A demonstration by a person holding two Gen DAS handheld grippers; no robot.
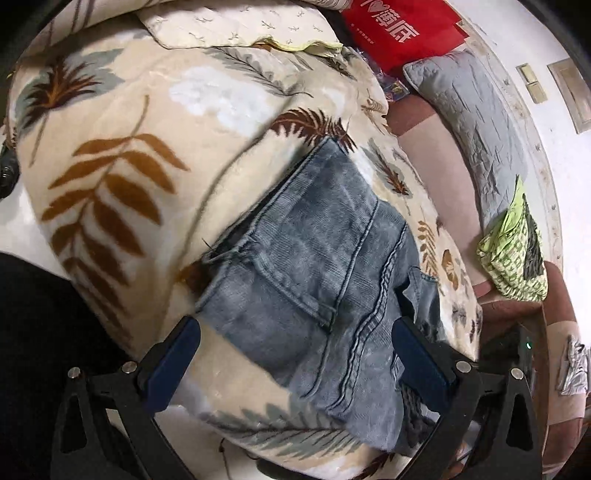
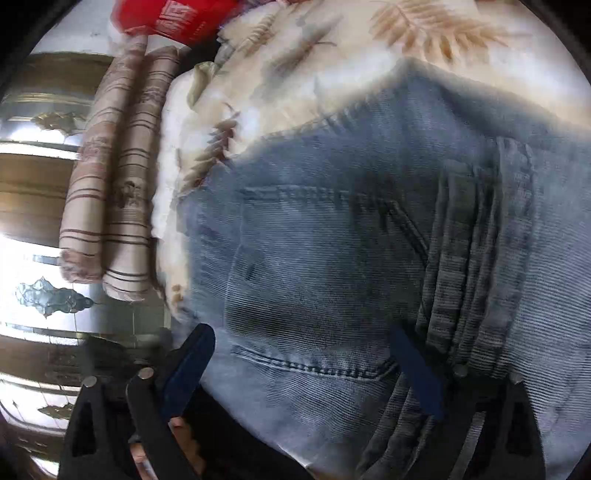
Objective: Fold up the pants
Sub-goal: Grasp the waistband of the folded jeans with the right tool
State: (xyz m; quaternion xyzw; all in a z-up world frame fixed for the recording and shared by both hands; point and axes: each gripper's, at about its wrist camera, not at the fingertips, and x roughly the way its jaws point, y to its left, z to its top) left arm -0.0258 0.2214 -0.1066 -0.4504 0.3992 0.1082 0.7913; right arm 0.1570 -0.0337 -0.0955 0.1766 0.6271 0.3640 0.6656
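Faded blue jeans [image 1: 317, 266] lie folded into a compact bundle on a cream blanket with a leaf print [image 1: 122, 177]; a back pocket faces up. My left gripper [image 1: 295, 332] is open, its blue-padded fingers [image 1: 173, 365] straddling the near end of the bundle just above it. In the right wrist view the jeans [image 2: 351, 258] fill the frame, very close. My right gripper [image 2: 306, 343] is open, its jaws spread across the denim; the right finger [image 2: 417, 373] lies against the folded layers, the left finger [image 2: 188, 365] at the edge of the bundle.
A grey quilted pillow [image 1: 469, 122], a red bag [image 1: 399, 29] and a green patterned cloth [image 1: 517, 254] lie beyond the blanket. A rolled striped fabric [image 2: 114, 184] lies left of the blanket. The blanket's edge drops off at left.
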